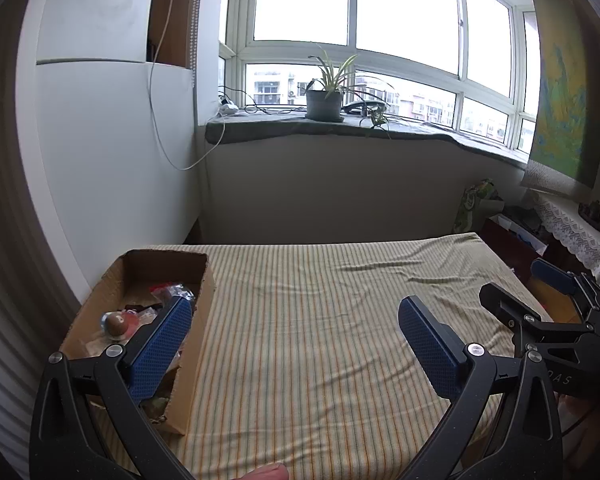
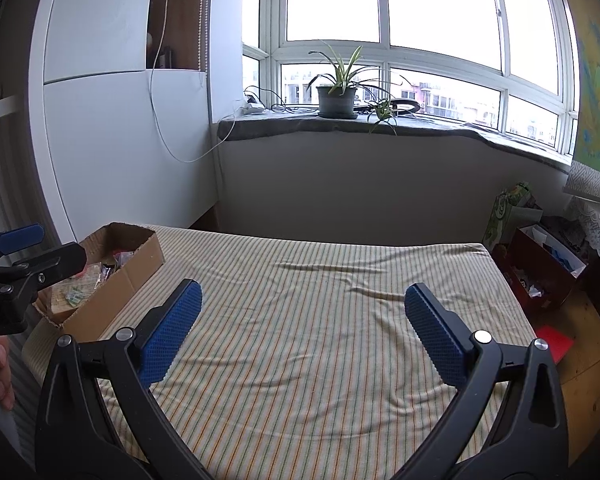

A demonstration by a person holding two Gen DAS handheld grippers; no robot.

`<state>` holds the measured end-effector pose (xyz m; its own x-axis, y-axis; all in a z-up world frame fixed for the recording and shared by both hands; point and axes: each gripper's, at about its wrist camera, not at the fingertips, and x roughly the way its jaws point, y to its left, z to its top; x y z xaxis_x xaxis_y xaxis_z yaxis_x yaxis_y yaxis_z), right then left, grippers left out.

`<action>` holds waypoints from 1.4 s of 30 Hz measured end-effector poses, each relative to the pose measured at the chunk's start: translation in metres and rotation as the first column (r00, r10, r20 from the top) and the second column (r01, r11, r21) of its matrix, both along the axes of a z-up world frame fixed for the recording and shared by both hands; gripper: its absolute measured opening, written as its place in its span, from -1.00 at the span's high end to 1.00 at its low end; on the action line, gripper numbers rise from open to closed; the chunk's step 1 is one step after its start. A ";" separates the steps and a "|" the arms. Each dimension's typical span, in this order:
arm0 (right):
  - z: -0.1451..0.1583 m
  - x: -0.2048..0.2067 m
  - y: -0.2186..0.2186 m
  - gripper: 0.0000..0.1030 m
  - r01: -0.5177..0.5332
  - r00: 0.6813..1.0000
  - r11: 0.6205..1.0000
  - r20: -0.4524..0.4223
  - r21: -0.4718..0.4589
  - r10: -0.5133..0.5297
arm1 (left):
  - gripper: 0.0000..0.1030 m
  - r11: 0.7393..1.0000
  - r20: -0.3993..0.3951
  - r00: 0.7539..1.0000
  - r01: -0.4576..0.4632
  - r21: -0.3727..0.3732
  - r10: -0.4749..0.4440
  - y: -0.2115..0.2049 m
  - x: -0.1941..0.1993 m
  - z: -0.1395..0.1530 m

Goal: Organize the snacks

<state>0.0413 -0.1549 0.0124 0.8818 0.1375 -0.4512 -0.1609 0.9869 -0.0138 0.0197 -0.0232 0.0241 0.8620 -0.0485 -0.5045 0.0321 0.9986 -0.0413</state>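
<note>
Both the left tool (image 1: 296, 320) and right tool (image 2: 303, 306) gape empty above the striped bed (image 2: 320, 320); the snack-filled cardboard box (image 1: 196, 320) sits at ten o'clock.

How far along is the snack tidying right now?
Snacks already sit in the cardboard box at the left of the striped cloth, which shows no loose ones. Nothing is in hand: the left tongs and right tongs are open. Little visible remains, though the box's contents look jumbled.

My left gripper's finger (image 1: 168, 344) hides part of the cardboard box (image 1: 198, 320), whose snack wrappers (image 1: 172, 294) blur together.
</note>
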 end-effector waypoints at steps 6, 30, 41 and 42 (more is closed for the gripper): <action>0.001 0.000 0.000 -1.00 -0.002 1.000 1.000 -0.003 -0.002 0.002 | -0.99 1.000 -0.002 1.000 0.001 -0.001 -0.001 0.000 0.000 0.000; -0.001 0.000 0.000 -1.00 -0.006 1.000 1.000 -0.007 -0.002 0.006 | -0.99 1.000 -0.009 1.000 0.002 -0.010 -0.002 0.002 0.001 -0.003; -0.006 -0.002 0.001 -1.00 -0.011 1.000 1.000 -0.015 -0.006 0.011 | -0.99 1.000 -0.016 1.000 0.012 -0.019 -0.012 0.002 0.001 -0.005; -0.006 -0.002 0.001 -1.00 -0.011 1.000 1.000 -0.015 -0.005 0.011 | -0.99 1.000 -0.019 1.000 0.013 -0.021 -0.013 0.002 0.001 -0.006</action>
<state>0.0398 -0.1535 0.0061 0.8735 0.1448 -0.4648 -0.1721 0.9849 -0.0167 0.0210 -0.0211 0.0184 0.8514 -0.0704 -0.5198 0.0440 0.9971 -0.0629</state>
